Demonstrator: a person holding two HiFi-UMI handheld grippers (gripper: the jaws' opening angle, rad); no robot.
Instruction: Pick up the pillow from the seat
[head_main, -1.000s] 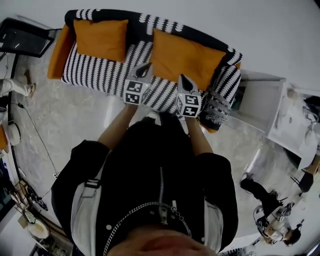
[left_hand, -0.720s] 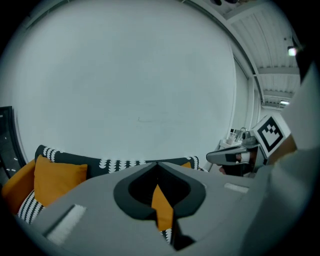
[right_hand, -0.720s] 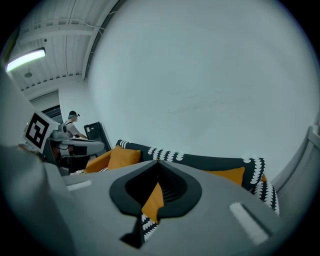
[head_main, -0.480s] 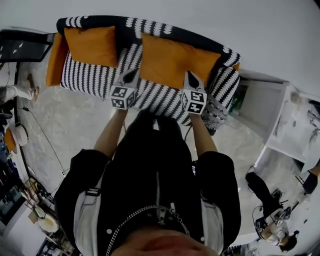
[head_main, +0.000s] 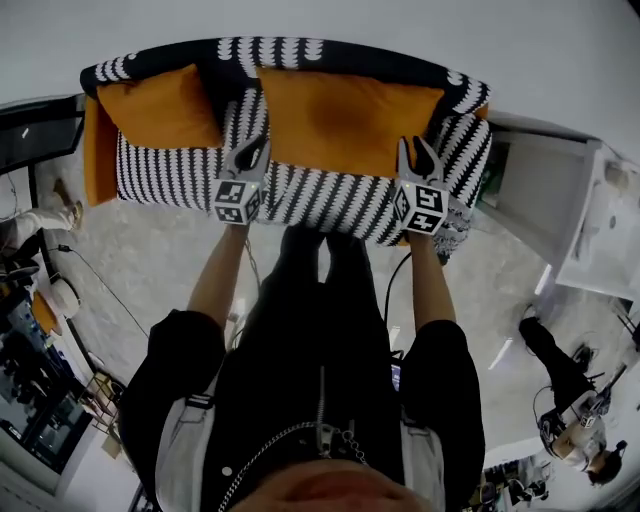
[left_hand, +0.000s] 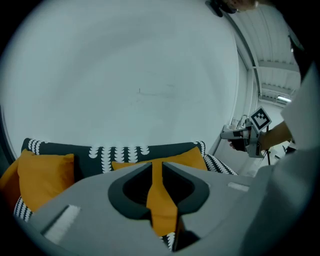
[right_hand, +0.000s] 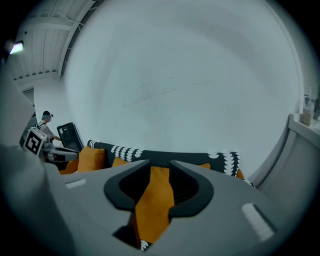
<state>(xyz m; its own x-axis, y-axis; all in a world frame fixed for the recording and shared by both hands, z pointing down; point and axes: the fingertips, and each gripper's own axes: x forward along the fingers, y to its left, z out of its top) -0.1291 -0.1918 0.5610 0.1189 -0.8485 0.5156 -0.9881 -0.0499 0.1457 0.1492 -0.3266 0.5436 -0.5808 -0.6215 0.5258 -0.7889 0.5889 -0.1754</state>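
You poise the left tool (head_main: 254, 150) and right tool (head_main: 420, 152) at either end of the larger orange pillow (head_main: 345, 120) on the striped sofa (head_main: 330, 198), jaws opening on nothing yet, likely for a two-handed lift.

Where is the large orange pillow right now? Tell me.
In the head view, the large orange pillow leans on the backrest of the striped sofa, centre-right, with the smaller orange pillow to its left.

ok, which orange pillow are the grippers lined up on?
The wide pillow on the sofa's right half: left gripper and right gripper flank it, fingers opening, nothing between them yet. The smaller pillow sits at the far left.
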